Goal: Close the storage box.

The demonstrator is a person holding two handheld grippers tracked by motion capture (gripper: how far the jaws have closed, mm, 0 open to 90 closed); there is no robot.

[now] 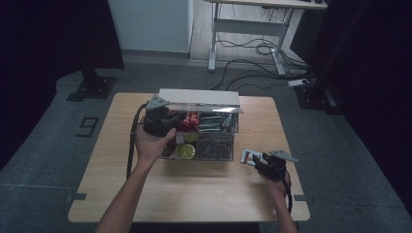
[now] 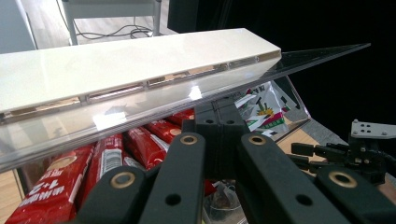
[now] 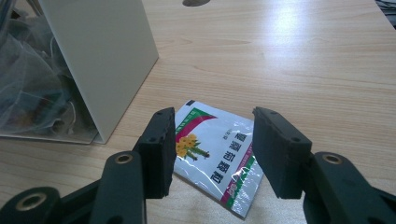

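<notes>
A clear compartment box [image 1: 232, 145] sits mid-table with its lid [image 1: 199, 98] raised. The lid [image 2: 140, 65] has a white strip and a clear pane. My left gripper [image 1: 158, 119] is at the box's far left corner; its jaws [image 2: 219, 116] are pressed together, tips at the clear pane's edge, apparently gripping it. A white sachet [image 3: 217, 156] with green and red print and yellow flowers lies flat on the table right of the box [image 3: 107, 60]. My right gripper [image 3: 212, 135] hovers low over it, open, one jaw on each side. In the high view the sachet [image 1: 249, 156] lies just ahead of the right gripper [image 1: 265, 162].
Red stick packs [image 2: 102, 158] fill a back compartment, and more flower sachets [image 2: 261, 109] stand beside them. Yellow-green round items [image 1: 186, 150] and tea bags occupy front compartments. The right gripper [image 2: 355, 154] shows beyond the box. Bare wood [image 1: 194, 194] spreads in front.
</notes>
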